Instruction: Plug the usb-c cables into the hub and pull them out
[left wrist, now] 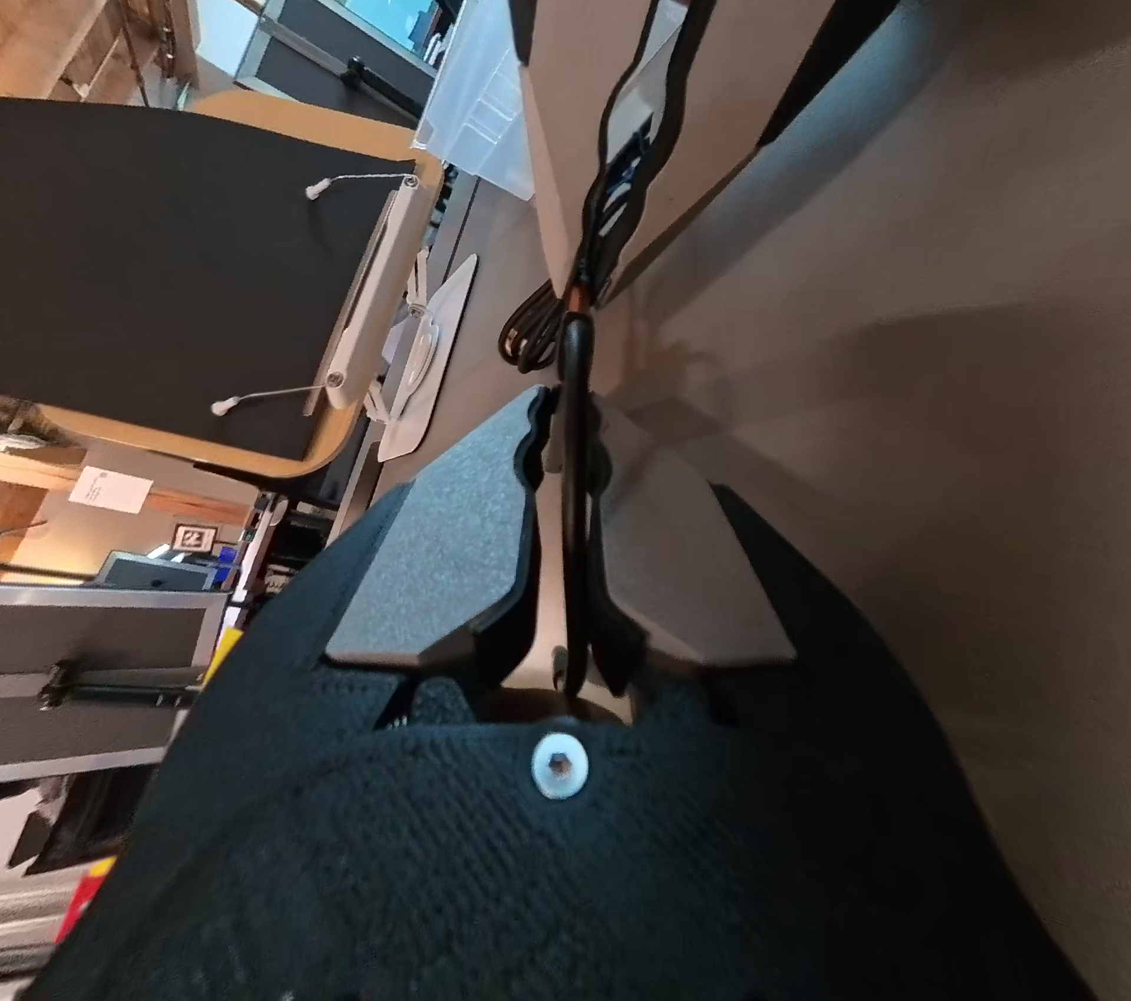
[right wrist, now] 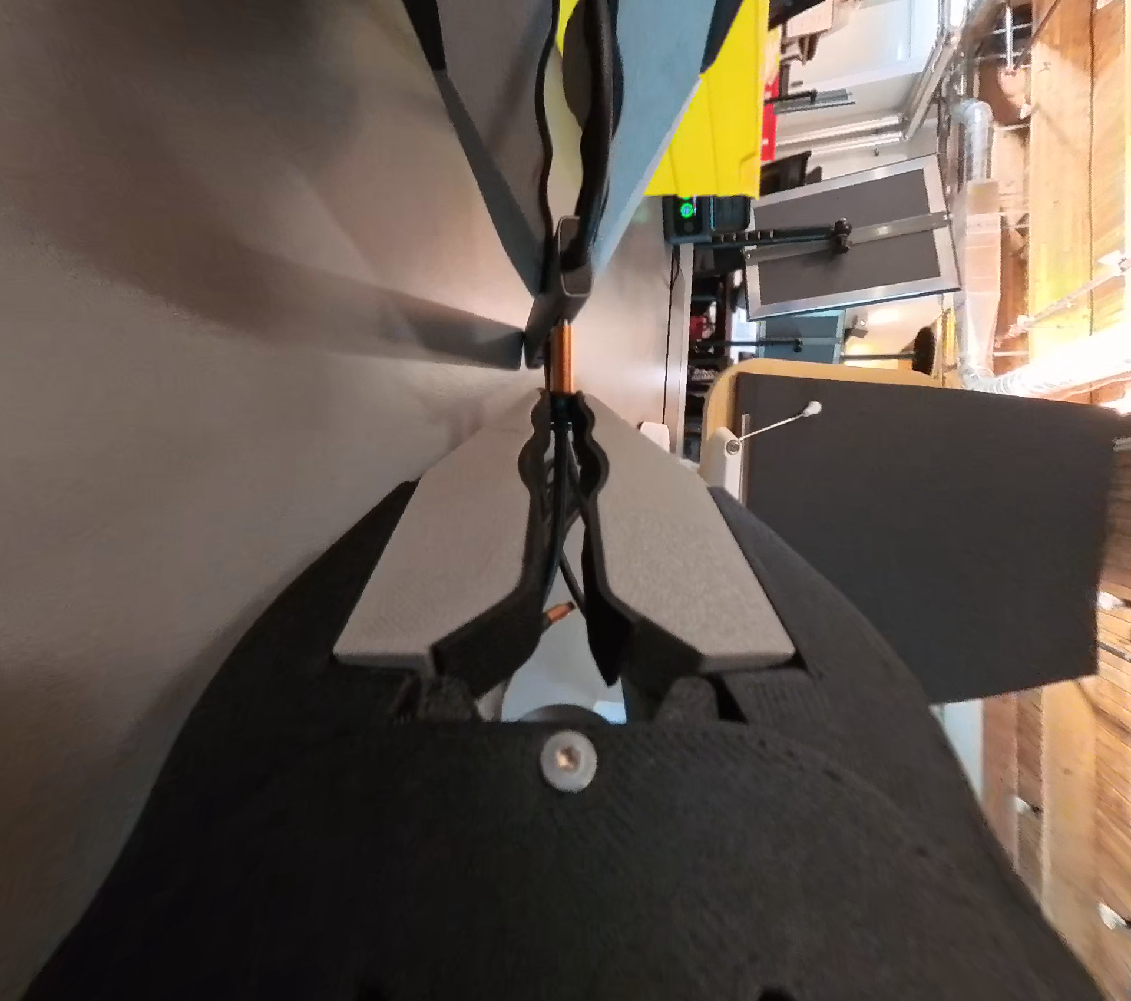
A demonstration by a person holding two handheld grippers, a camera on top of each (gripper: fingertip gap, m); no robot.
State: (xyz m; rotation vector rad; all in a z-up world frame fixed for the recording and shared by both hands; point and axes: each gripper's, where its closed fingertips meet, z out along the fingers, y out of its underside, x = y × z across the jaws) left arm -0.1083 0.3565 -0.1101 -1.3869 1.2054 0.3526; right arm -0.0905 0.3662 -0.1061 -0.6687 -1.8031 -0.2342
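Observation:
My left gripper [left wrist: 572, 408] is shut on the thin black hub [left wrist: 575, 482], seen edge-on between its grey pads [left wrist: 453, 531]. My right gripper [right wrist: 560, 411] is shut on a black usb-c cable [right wrist: 560, 543] just behind its copper-coloured plug [right wrist: 561, 359]. The plug's front end sits against the end of the dark grey hub [right wrist: 566, 286]; no bare metal tip shows between them. The two grippers face each other tip to tip. In the left wrist view the copper plug [left wrist: 578, 298] shows at the hub's far end, with looped black cable [left wrist: 529, 338] beside it. A second copper plug [right wrist: 557, 613] hangs loose between my right fingers.
The grey table surface [left wrist: 918, 359] lies under both grippers. A black mat on a wooden board [left wrist: 153, 267] with a white clamp [left wrist: 373, 292] stands off to one side. There is also a clear plastic bin [left wrist: 483, 114], a yellow box [right wrist: 722, 139] and a device with a green light [right wrist: 688, 212].

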